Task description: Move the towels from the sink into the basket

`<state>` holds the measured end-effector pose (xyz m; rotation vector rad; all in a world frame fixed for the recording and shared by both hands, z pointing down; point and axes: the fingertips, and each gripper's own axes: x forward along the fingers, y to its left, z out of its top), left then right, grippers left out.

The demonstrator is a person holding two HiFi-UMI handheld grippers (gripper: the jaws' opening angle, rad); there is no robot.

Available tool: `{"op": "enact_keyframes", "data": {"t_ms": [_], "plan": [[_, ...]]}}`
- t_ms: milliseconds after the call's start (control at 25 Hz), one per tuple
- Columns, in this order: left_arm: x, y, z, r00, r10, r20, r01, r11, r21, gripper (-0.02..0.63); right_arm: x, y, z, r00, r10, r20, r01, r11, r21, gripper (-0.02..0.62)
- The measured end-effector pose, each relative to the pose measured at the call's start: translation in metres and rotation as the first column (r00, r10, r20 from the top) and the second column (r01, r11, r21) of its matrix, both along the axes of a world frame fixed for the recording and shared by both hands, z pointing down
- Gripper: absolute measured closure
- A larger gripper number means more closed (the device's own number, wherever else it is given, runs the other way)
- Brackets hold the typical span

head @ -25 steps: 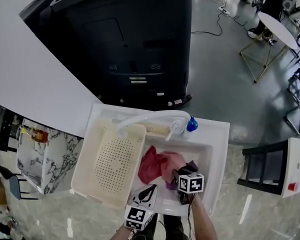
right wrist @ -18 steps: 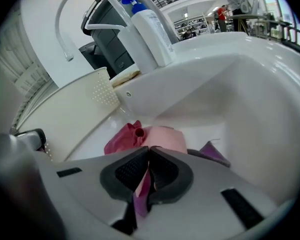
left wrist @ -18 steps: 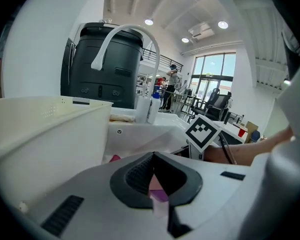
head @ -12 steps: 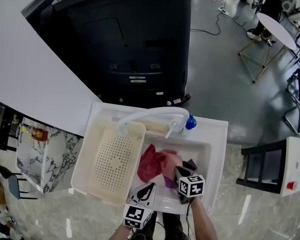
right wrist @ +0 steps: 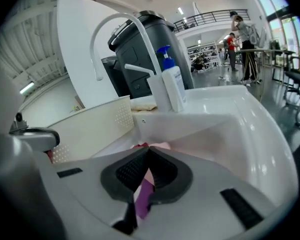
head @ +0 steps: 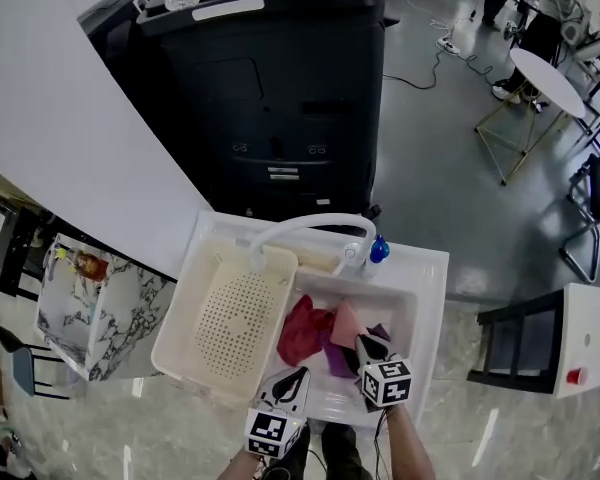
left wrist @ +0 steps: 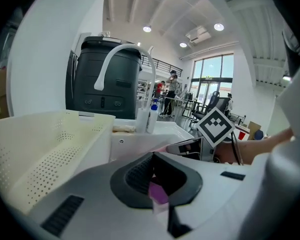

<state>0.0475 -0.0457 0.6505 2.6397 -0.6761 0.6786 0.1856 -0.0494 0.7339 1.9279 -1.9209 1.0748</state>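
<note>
Right gripper is clenched: its jaws are pressed together on a fold of the purple towel, and a strip of that cloth hangs in the slit between them in the right gripper view. Just past its tips the pink towel stands up in a peak, touching the purple one. The gripper slants forward and down into the sink. Its marker cube faces up, and the person's right forearm comes in behind it from the bottom edge of the head view.

The left gripper hangs beside it over the sink's near rim, also tilted down and forward, with its own cube nearest the person. Its jaws are drawn together. A sliver of purple shows low in the slit between them, but I cannot tell whether it is pinched there or only seen through the gap.

All three towels are in the sink basin. The red towel lies crumpled against the basin's left wall, next to the pink one. The cream basket stands just left of the basin with no cloth in it. The white faucet arches over its far corner, and a blue-topped soap bottle stands on the back ledge
</note>
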Motion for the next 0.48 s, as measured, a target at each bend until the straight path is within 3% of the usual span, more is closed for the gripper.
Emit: {"op": "enact_keyframes", "data": {"t_ms": [480], "plan": [[-0.006,0.008,-0.058,0.997,-0.041,-0.069,0.047,0.995,0.089,0.600,0.004,0.021,-0.088,0.991,-0.024,-0.133,0.042,0.991,0.129,0.566]]}}
